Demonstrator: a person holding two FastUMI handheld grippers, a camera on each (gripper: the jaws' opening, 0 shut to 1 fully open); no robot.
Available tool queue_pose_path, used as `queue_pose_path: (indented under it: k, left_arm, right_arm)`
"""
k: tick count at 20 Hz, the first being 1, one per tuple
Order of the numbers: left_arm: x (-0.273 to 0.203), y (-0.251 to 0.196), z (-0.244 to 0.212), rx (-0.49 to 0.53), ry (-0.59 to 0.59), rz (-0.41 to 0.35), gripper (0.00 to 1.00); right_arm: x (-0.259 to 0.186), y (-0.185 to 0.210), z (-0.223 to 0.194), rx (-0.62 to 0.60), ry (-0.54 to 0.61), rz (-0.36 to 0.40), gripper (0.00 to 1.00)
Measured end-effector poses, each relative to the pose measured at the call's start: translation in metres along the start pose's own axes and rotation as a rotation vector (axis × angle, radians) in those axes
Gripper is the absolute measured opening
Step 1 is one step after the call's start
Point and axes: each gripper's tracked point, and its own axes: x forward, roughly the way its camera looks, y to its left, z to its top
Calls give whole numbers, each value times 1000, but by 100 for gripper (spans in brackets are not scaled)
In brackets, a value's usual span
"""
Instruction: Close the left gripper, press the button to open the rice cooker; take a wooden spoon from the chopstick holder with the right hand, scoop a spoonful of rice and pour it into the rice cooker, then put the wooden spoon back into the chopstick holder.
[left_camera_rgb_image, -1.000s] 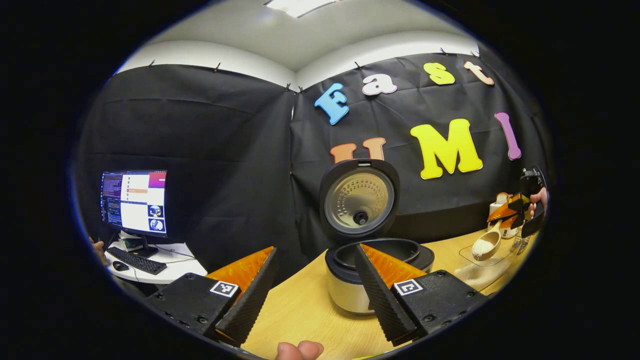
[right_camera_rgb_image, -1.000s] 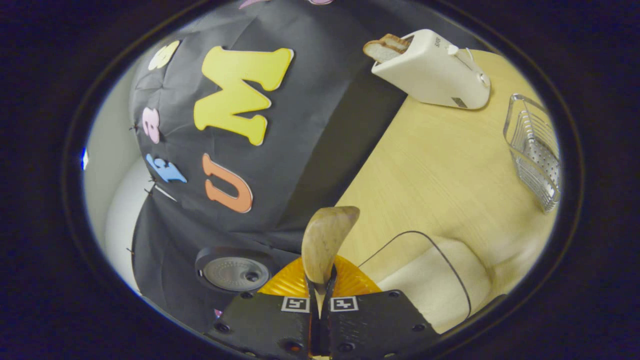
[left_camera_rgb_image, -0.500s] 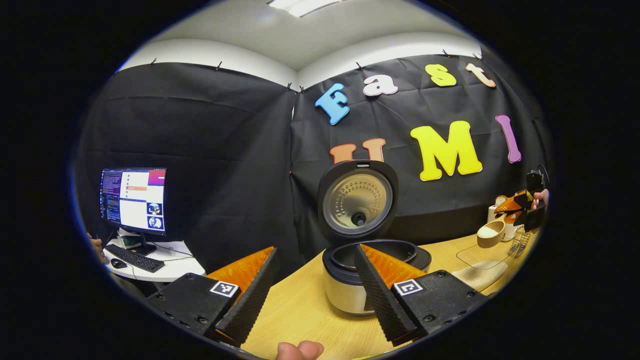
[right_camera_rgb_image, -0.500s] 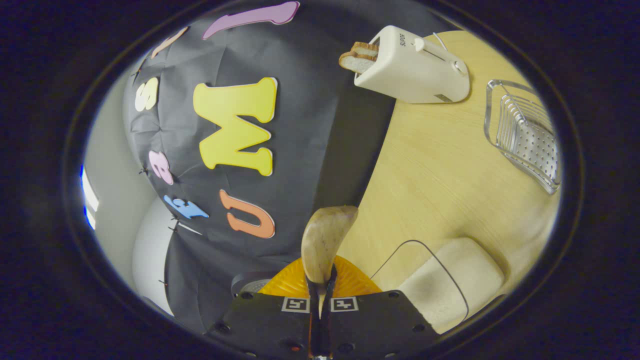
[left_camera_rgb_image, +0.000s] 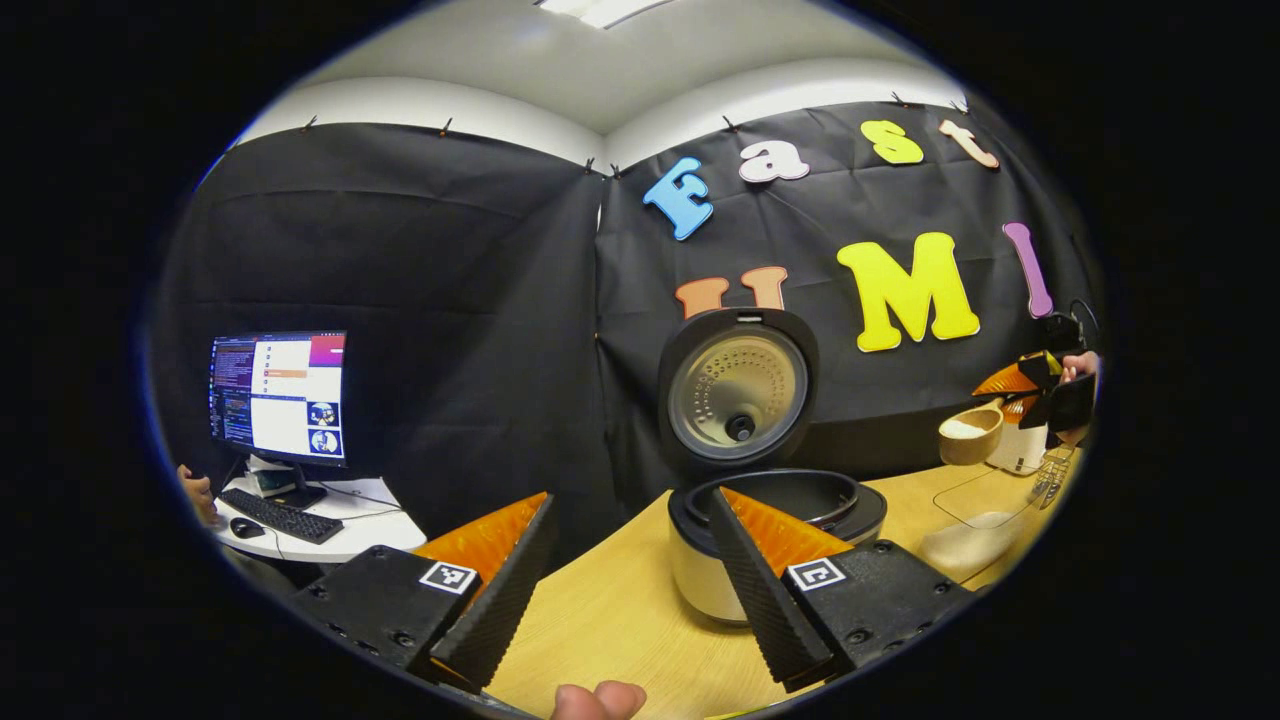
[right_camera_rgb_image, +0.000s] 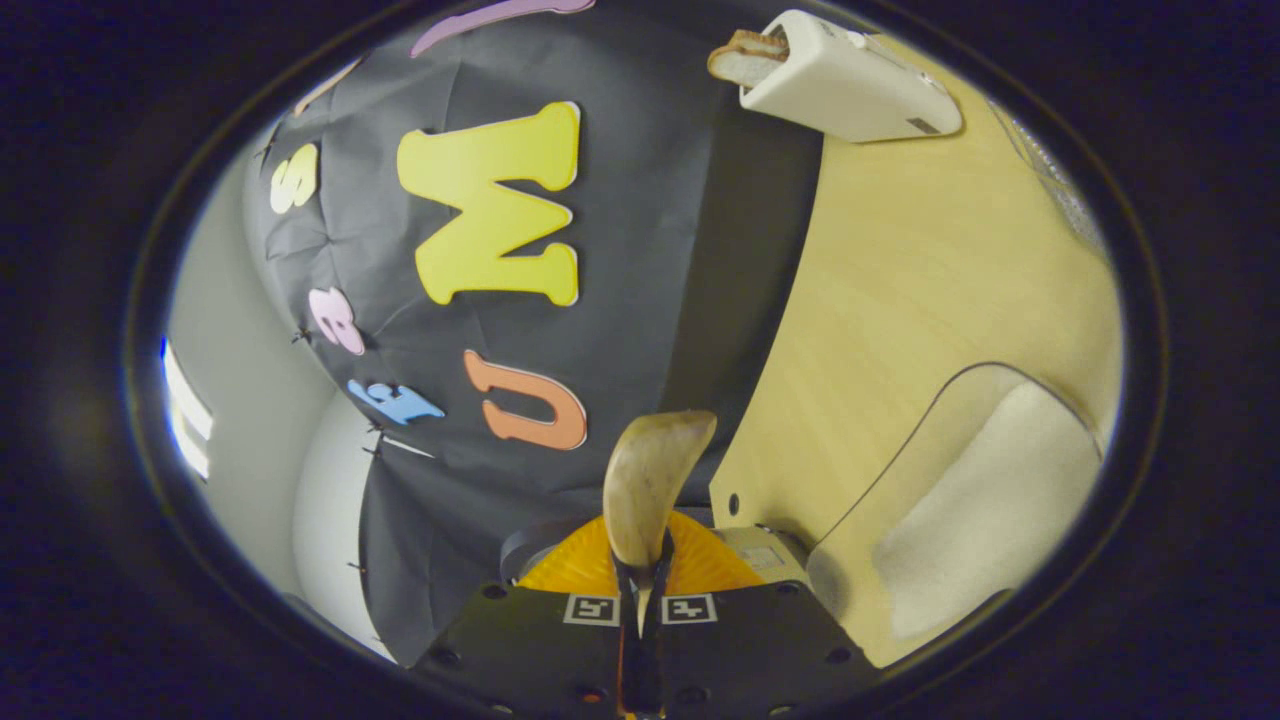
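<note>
Since a second ago you are lifting the loaded spoon (left_camera_rgb_image: 970, 436) clear of the rice tub (left_camera_rgb_image: 975, 520), so it is hanging above the table (left_camera_rgb_image: 610, 620), well apart from the cooker (left_camera_rgb_image: 775, 540), whose lid (left_camera_rgb_image: 738, 396) is standing open. That is putting you mid-carry: scoop done, pour yet to come. Your right gripper (right_camera_rgb_image: 640, 600) is staying clamped on the spoon's handle, while your left gripper (left_camera_rgb_image: 625, 580) is idling with fingers wide apart before the cooker.
</note>
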Motion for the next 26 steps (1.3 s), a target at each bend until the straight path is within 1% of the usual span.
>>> queue_pose_path:
  k: [6, 12, 16, 19, 24, 26]
  left_arm:
    - [-1, 17, -1, -19, 6, 18, 97]
    - [-4, 36, -1, -50, 7, 45, 97]
    - [-3, 47, -5, -52, 17, 61, 97]
    - [-1, 48, -14, -47, 48, 58, 97]
    - [1, 41, -25, -32, 83, 25, 97]
    - [2, 38, -26, -32, 86, 11, 97]
  right_arm:
    - [52, 23, -56, -97, 74, -21, 1]
    - [98, 36, -90, -219, 86, -59, 0]
    - [124, 34, -106, -352, 77, -109, 1]
    - [135, 32, -118, -450, 74, -131, 0]
    - [158, 34, -122, -660, 21, -166, 0]
    - [159, 39, -129, -733, 10, -161, 0]
